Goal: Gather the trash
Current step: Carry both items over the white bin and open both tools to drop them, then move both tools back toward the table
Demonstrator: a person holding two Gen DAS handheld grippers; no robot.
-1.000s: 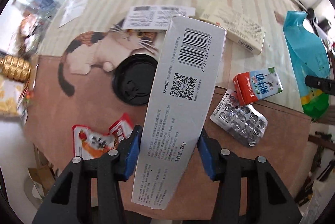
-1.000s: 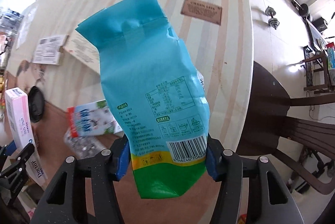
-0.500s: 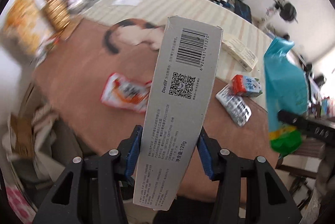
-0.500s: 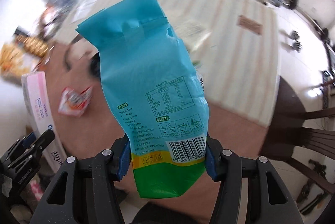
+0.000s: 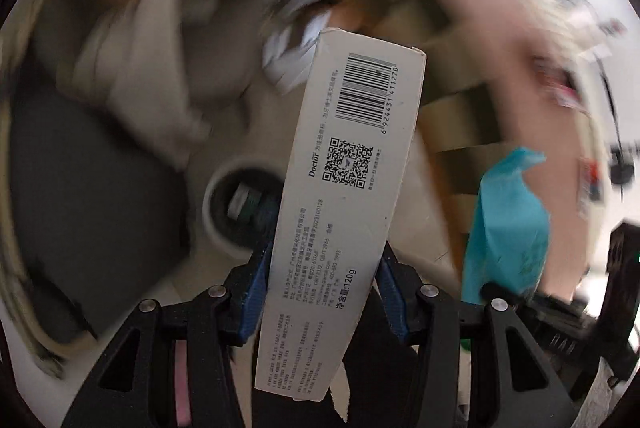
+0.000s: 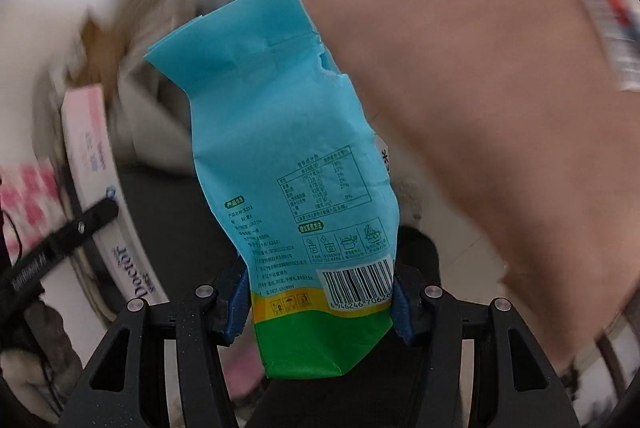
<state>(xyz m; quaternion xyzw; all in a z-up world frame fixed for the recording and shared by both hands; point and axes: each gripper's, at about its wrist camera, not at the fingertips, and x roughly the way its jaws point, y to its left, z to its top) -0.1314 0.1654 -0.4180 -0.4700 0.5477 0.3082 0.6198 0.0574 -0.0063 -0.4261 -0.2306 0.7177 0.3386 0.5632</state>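
My left gripper [image 5: 322, 292] is shut on a long white toothpaste box [image 5: 344, 188] with a barcode and QR code, which stands up between the blue pads. My right gripper [image 6: 318, 304] is shut on a blue and green snack bag [image 6: 288, 164], clamped near its green bottom. Both point steeply down over a blurred heap of paper and cardboard. The bag [image 5: 506, 224] also shows at the right of the left wrist view. The box [image 6: 104, 196], pink side out, and the left gripper's finger [image 6: 60, 240] show at the left of the right wrist view.
Below the left gripper lie crumpled white paper [image 5: 288, 64], brown cardboard [image 5: 460, 124] and a round white opening [image 5: 244, 204] with something green inside. The brown table edge [image 6: 480, 76] sweeps across the right wrist view. Everything beyond the held items is motion-blurred.
Both grippers have swung away from the tabletop and now face down over a pile of paper and cardboard beside the table. Each keeps its grip on its item.
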